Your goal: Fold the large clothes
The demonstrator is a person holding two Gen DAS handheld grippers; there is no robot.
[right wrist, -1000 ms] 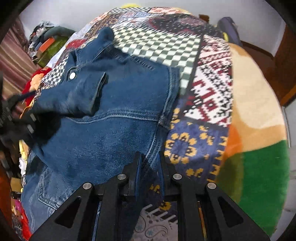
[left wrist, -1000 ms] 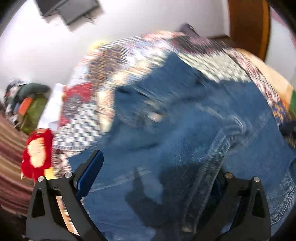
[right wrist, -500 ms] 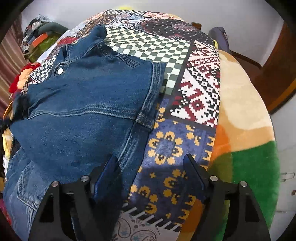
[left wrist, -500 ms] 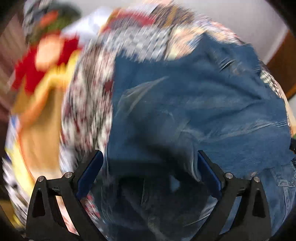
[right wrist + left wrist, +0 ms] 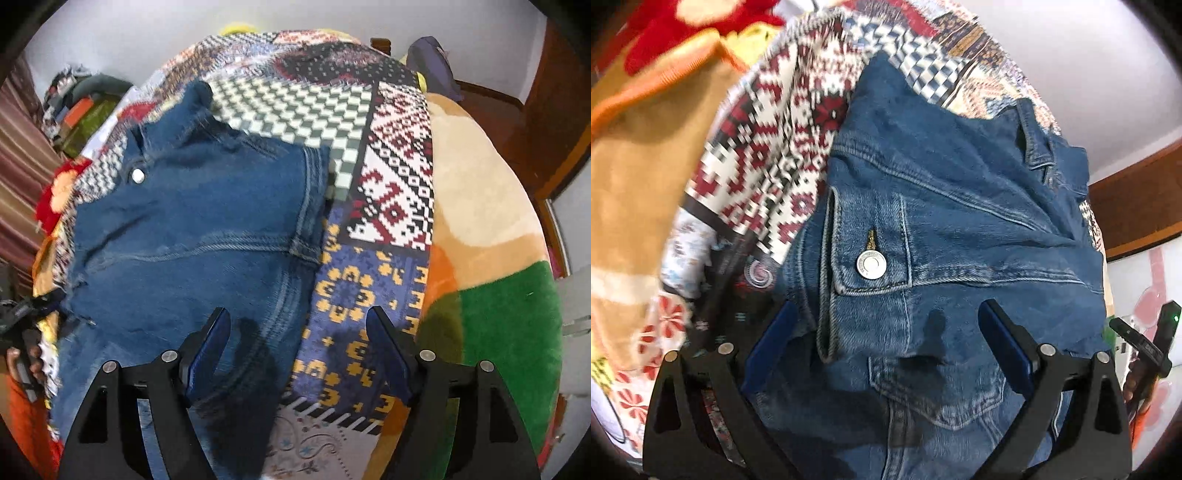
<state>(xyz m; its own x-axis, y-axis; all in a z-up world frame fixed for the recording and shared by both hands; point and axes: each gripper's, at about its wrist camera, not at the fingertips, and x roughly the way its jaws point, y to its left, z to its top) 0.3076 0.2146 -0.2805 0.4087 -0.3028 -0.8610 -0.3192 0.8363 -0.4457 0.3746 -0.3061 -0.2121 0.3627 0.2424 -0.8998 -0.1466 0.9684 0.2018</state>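
The left gripper (image 5: 882,343) hangs with its blue pads spread wide, nothing pinched between them, directly above the buttoned sleeve cuff (image 5: 866,258) of a denim jacket (image 5: 953,206). The right gripper (image 5: 299,354) is likewise spread wide and empty, poised over the jacket's (image 5: 192,236) side edge where the denim meets the patchwork blanket (image 5: 391,177). The jacket lies spread on that blanket with a sleeve already laid inward across the body, so this looks like the pause between folds: the sleeves are dealt with and the body itself is not yet doubled over. The next move probably calls for both claws to drop onto the near hem, pinch through the thick layered denim, and carry it up toward the collar (image 5: 1045,147) without dragging the sleeve loose. Beyond the blanket are a plush tan, orange and green cover (image 5: 491,236), a pale wall (image 5: 147,29), dark wooden furniture (image 5: 554,110) and a pile of clothes (image 5: 85,103).
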